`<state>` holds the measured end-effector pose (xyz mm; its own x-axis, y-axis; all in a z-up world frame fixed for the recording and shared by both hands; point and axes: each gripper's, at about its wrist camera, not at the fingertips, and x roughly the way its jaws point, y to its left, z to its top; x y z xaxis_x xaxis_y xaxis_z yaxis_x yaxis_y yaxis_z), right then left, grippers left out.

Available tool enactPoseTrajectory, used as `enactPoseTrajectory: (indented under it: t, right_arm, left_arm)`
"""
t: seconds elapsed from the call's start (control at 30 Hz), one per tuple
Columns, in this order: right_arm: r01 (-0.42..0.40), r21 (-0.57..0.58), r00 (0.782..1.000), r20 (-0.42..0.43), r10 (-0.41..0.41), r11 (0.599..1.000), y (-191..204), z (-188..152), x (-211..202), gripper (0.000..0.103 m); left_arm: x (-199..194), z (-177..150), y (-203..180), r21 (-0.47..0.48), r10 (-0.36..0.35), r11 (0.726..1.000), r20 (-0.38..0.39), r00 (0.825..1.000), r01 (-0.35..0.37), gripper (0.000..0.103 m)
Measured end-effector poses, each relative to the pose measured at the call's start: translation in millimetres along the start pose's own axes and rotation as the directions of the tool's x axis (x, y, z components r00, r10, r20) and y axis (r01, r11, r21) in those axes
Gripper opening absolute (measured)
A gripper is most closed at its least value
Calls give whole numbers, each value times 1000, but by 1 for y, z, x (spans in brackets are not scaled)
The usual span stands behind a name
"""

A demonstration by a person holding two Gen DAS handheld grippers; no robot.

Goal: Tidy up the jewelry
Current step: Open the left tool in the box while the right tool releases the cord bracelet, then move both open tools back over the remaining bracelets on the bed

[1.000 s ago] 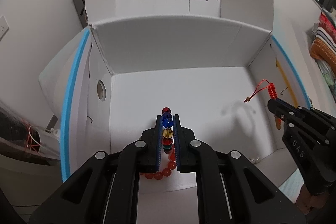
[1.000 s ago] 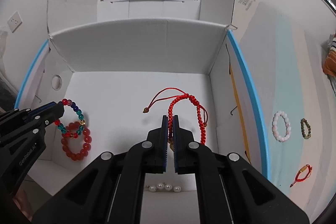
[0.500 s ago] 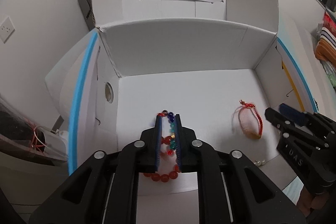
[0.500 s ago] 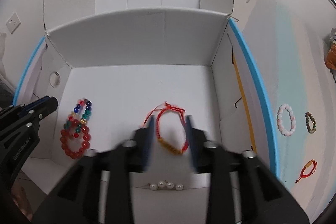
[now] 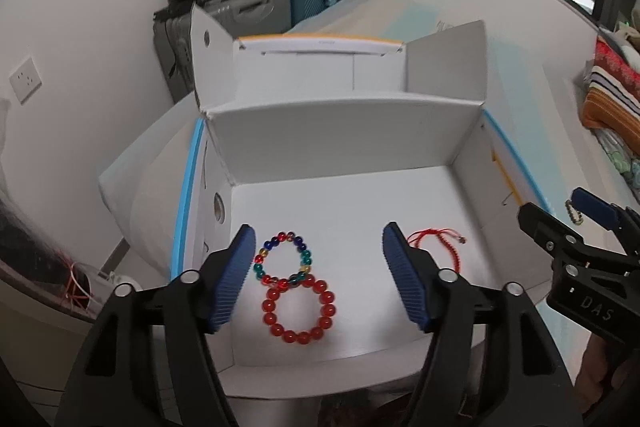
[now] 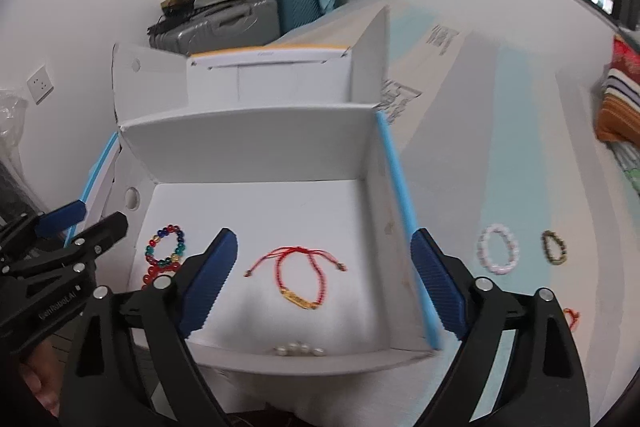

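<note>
White box (image 5: pixel 344 143), open-topped: multicoloured bead bracelet (image 5: pixel 283 259) touching red bead bracelet (image 5: pixel 298 311), left floor; red cord bracelet (image 6: pixel 302 277), centre. Left gripper (image 5: pixel 318 279) and right gripper (image 6: pixel 322 285): jaws just opened wide, holding nothing. Outside, right: pale bead bracelet (image 6: pixel 498 254), possibly pearl.

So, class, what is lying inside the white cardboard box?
Inside the white box: a multicoloured bead bracelet, a red bead bracelet, a red cord bracelet and small pearls. The near wall hides the front floor strip.
</note>
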<state>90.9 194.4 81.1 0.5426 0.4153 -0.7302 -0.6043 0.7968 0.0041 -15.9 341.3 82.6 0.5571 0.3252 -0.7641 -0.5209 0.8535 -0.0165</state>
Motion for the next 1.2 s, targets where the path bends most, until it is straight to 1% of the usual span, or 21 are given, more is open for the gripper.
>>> enactPoseTrajectory:
  t: [0.07, 0.1, 0.17, 0.2, 0.27, 0.43, 0.5, 0.67, 0.73, 0.9, 1.03, 1.2]
  right_arm:
    - [18, -4, 1000, 17, -18, 1000, -11, -3, -12, 87]
    - [28, 1, 999, 28, -28, 1000, -18, -5, -19, 89]
    - [45, 12, 998, 51, -45, 999, -30, -10, -29, 92]
    - [55, 22, 997, 62, -56, 998, -37, -13, -36, 94]
    - [69, 33, 995, 76, -72, 997, -47, -18, -45, 95]
    - [114, 79, 986, 115, -122, 990, -86, -35, -73, 95]
    - [127, 105, 983, 118, -139, 986, -105, -43, -82, 95]
    - [181, 146, 972, 121, -199, 973, -147, -64, -103, 95]
    - [194, 167, 970, 117, -214, 967, -166, -75, -111, 95]
    - [240, 214, 964, 62, -259, 947, -210, -104, -122, 95]
    - [284, 250, 954, 24, -300, 925, -238, -125, -127, 95]
    - [320, 294, 945, -37, -324, 901, -272, -156, -125, 95]
  left_arm:
    - [-6, 0, -7, 4, -10, 1000, 10, 1000, 10, 71]
    - [-10, -1, -13, 11, -18, 1000, 17, 1000, 17, 72]
    - [-15, -1, -23, 23, -30, 999, 31, 999, 29, 79]
    - [-17, -1, -29, 30, -36, 999, 37, 999, 35, 80]
    - [-23, -1, -44, 46, -53, 998, 50, 997, 51, 85]
    - [-33, -3, -84, 88, -105, 991, 84, 991, 98, 95]
    - [-36, -4, -101, 107, -123, 988, 95, 988, 113, 97]
    - [-42, -7, -144, 157, -168, 976, 107, 980, 151, 97]
    - [-43, -9, -165, 182, -187, 969, 110, 976, 165, 97]
    - [-41, -16, -213, 242, -236, 948, 93, 967, 208, 97]
    - [-34, -24, -257, 291, -275, 925, 65, 959, 246, 97]
    - [-22, -36, -304, 345, -313, 894, 29, 949, 285, 97]
